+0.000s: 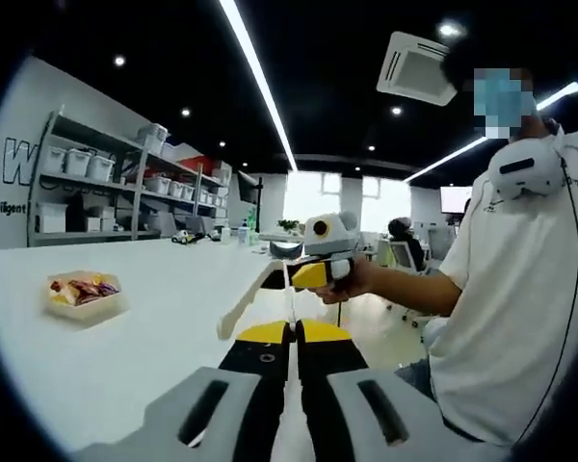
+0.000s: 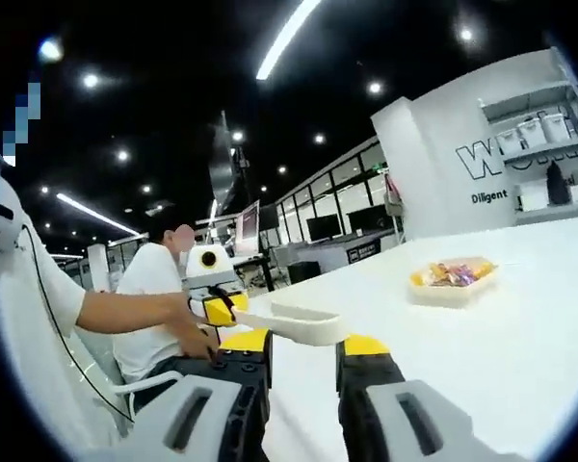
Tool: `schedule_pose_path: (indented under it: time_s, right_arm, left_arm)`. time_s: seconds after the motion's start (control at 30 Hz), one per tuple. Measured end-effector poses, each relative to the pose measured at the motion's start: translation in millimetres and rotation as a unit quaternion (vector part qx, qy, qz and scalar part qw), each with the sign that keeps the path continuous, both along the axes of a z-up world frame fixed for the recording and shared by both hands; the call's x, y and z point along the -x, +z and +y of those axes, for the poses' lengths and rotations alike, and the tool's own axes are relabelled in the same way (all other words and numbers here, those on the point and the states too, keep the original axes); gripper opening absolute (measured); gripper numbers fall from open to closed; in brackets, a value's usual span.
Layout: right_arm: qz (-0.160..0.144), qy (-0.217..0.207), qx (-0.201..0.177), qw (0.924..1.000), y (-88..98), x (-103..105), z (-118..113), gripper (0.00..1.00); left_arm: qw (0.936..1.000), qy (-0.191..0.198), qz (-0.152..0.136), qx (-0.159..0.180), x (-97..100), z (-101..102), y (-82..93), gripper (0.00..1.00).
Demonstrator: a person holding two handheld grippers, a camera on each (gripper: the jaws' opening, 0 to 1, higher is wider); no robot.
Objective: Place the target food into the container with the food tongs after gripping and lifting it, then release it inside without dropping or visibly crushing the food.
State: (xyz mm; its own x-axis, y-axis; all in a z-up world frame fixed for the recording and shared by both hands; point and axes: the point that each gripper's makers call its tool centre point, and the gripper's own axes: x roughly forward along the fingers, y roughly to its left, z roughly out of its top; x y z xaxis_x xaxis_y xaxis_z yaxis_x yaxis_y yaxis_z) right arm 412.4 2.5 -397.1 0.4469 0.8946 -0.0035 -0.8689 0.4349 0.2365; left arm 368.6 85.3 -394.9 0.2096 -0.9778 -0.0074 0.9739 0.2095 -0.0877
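Observation:
A clear plastic container (image 1: 82,292) (image 2: 453,279) with several coloured wrapped foods in it stands on the white table (image 1: 125,366) (image 2: 520,356). White food tongs (image 2: 299,325) lie crosswise between my right gripper's (image 2: 305,342) jaws, which are closed on them. In the left gripper view the right gripper (image 1: 318,276) is held in a hand above the table edge, and the tongs (image 1: 243,306) slant down to the left. My left gripper (image 1: 294,332) has its yellow-tipped jaws together with nothing between them. It also shows as the left gripper (image 2: 217,310), close to the tongs' end.
A person in a white shirt (image 1: 520,318) sits at the table edge holding both grippers. Shelves with white bins (image 1: 96,183) (image 2: 549,164) stand against the wall behind the table. Another person (image 1: 402,236) sits farther back among desks and monitors.

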Motion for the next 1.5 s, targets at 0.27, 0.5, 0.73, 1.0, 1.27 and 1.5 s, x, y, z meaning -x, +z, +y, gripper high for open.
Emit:
schedule_pose_path:
  time_s: [0.27,0.5,0.73,1.0,1.27,1.5]
  right_arm:
    - [-0.001,0.026,-0.026,0.9993,2.5,3,6,0.06]
    - [0.028,0.031,-0.018,0.9990,-15.2,5,7,0.17]
    - [0.042,0.080,0.145,0.9853,-83.1,17,17,0.25]
    - [0.048,0.081,0.185,0.9781,-100.7,15,27,0.12]
    - [0.034,0.080,0.143,0.9859,-76.7,15,12,0.11]
    - [0.010,0.072,0.099,0.9924,-49.8,8,1,0.11]
  left_arm:
    - [1.0000,0.003,0.002,-0.008,0.2,2,-3.7,0.01]
    - [0.9997,0.018,0.015,0.013,-14.0,6,-3.2,0.01]
    - [0.9996,0.018,0.021,0.011,-10.4,3,-4.9,0.01]
    - [0.9996,0.020,0.018,0.006,-9.1,2,-6.5,0.01]
    - [0.9996,0.028,0.008,0.007,-13.5,10,-5.0,0.02]
    - [0.9992,0.040,0.001,-0.011,-18.2,13,-12.2,0.03]
